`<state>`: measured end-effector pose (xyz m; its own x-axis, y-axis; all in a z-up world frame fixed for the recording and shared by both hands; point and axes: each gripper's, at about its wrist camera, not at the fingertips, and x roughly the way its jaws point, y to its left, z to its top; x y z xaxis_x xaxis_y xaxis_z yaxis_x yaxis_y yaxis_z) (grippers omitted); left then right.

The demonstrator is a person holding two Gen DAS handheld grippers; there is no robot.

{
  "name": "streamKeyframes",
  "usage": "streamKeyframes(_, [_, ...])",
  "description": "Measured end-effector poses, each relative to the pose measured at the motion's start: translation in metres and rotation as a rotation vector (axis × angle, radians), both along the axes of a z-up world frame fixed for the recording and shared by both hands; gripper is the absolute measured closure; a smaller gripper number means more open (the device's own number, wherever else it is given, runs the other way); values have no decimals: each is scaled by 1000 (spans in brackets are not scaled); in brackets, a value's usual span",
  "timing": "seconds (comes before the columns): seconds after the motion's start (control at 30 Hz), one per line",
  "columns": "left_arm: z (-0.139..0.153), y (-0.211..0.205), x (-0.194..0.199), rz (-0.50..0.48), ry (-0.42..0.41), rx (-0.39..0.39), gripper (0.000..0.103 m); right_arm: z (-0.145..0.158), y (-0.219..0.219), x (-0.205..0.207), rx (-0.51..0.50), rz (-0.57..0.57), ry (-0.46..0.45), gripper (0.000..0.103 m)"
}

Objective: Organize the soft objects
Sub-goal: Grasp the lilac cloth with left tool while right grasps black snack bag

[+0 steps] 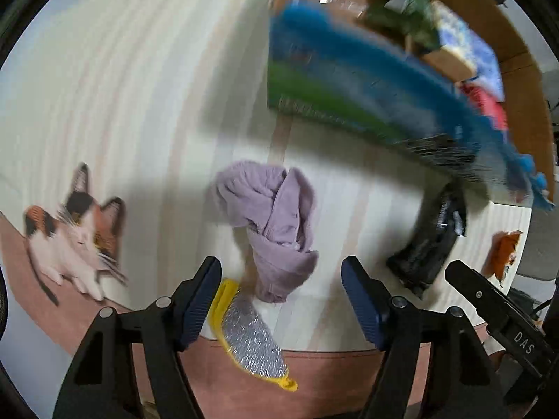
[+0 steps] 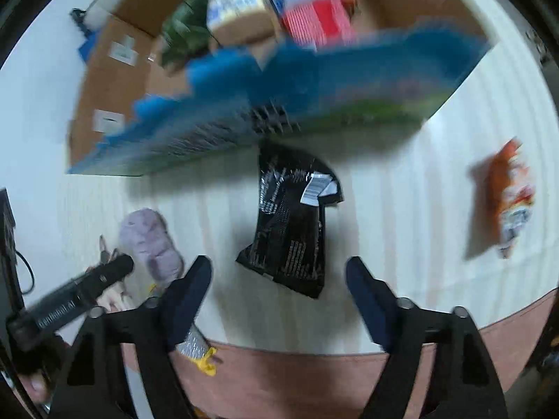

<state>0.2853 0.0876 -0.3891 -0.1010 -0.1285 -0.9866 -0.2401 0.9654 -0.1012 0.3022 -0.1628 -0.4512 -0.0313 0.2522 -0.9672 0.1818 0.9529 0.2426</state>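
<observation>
A crumpled lilac cloth (image 1: 276, 230) lies on the pale striped mat (image 1: 104, 104), just ahead of my open, empty left gripper (image 1: 281, 300); it also shows in the right wrist view (image 2: 150, 241). A black foil packet (image 2: 293, 223) lies ahead of my open, empty right gripper (image 2: 279, 293); it shows in the left wrist view too (image 1: 429, 244). An orange snack packet (image 2: 510, 199) lies to the right. A yellow-rimmed silver scrub pad (image 1: 251, 338) sits at the mat's near edge.
A blue and green box (image 2: 279, 104) stands behind the packets. Behind it an open cardboard box (image 2: 115, 80) holds several packages. A cat-shaped cushion (image 1: 73, 234) lies at the left. The mat ends on a brown surface (image 2: 297, 377) near me.
</observation>
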Motion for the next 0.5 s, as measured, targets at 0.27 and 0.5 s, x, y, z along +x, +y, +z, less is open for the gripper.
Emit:
streamKeyframes(0.27, [-43, 6, 5, 42, 71, -20, 34, -31, 6, 5, 2, -95, 25, 25])
streamKeyframes(0.5, [-51, -7, -6, -15, 81, -13, 63, -40, 14, -1, -63, -50, 49, 44])
